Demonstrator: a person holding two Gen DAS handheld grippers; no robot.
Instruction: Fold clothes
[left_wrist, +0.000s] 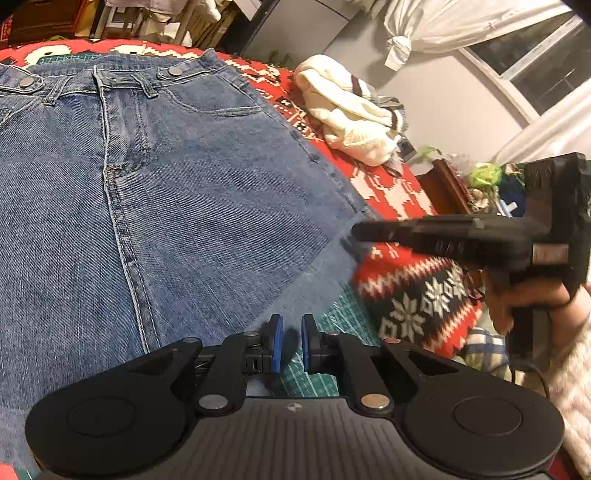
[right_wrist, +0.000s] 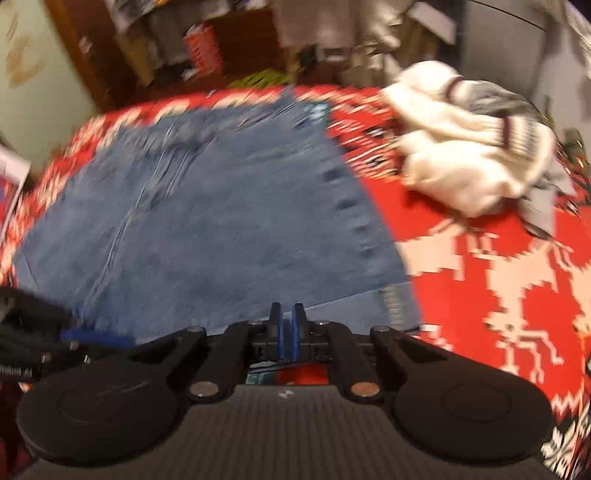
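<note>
Left wrist view. A pair of blue denim jeans (left_wrist: 166, 192) lies flat, front up, filling the left and centre of the frame; the waistband with its metal buttons lies at the far edge, and the lower part is folded, a paler underside showing near the claw. The jeans rest on a red, white and black knitted blanket with reindeer and snowflake motifs (left_wrist: 413, 291). A green gridded cutting mat (left_wrist: 332, 332) shows under the near edge of the denim. The left claw (left_wrist: 291, 343), black with blue pads, stands narrowly parted over the near edge of the jeans and grips nothing. Farther right, a crumpled cream knitted garment with dark stripes (left_wrist: 351, 114) lies on the blanket, apart from the jeans. At the right edge a hand (left_wrist: 532, 299) holds the right claw (left_wrist: 360, 233), seen side-on with its tips at the right edge of the jeans.

Right wrist view (blurred). The jeans (right_wrist: 207, 221) occupy the left and centre, the blanket (right_wrist: 498, 277) the right. The right claw (right_wrist: 287, 325) is nearly closed, with only a slim gap between its pads, at the near edge of the denim; whether cloth lies between them cannot be told. The cream garment (right_wrist: 461, 155) lies at upper right.
</note>
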